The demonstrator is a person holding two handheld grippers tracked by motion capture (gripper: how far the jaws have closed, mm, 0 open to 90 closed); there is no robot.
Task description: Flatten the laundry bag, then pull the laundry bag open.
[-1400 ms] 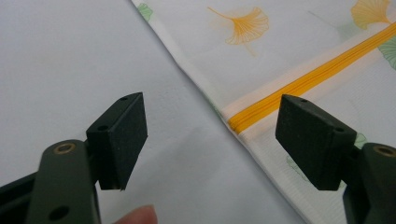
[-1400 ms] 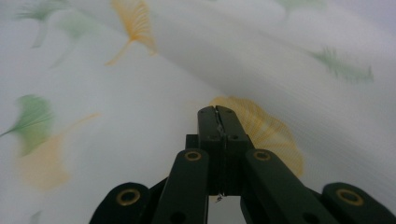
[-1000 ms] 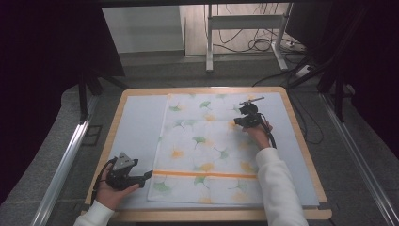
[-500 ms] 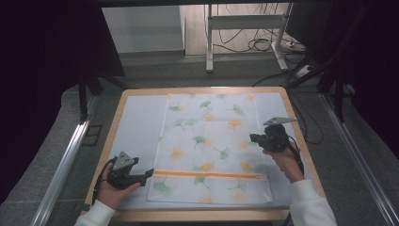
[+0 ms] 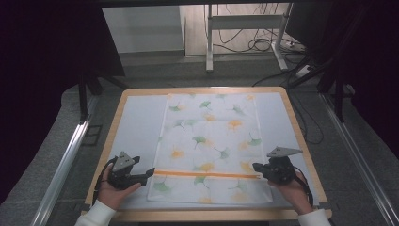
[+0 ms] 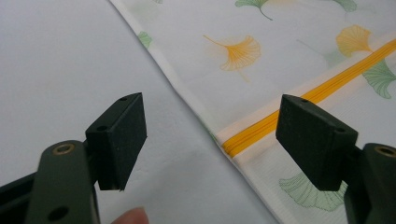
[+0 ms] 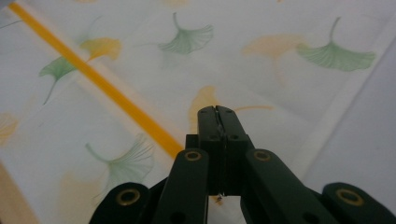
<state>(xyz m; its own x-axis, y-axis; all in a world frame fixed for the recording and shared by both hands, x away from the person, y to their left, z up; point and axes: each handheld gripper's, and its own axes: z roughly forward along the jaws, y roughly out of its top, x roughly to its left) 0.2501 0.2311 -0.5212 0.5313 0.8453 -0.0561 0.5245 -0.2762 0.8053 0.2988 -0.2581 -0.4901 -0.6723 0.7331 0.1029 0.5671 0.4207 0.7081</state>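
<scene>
Ginkgo-print cloth (image 5: 211, 146) spread flat mid-table, one gripper at each near corner.

Left gripper (image 5: 149, 172) wide open and empty, parked at the cloth's left edge by the orange stripe (image 5: 207, 174); right gripper (image 5: 256, 166) pinched fully shut on nothing, tips over the stripe's right end.

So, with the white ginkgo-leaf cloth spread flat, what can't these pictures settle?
- The white ginkgo-print cloth near edge under the right gripper: hidden by its shut black jaws in the right gripper view.
- Contact between the left gripper and the cloth's orange stripe: too small in the high view, and the open jaws show no depth in the left gripper view.
- The cloth's far end: cut off in both gripper views.
</scene>
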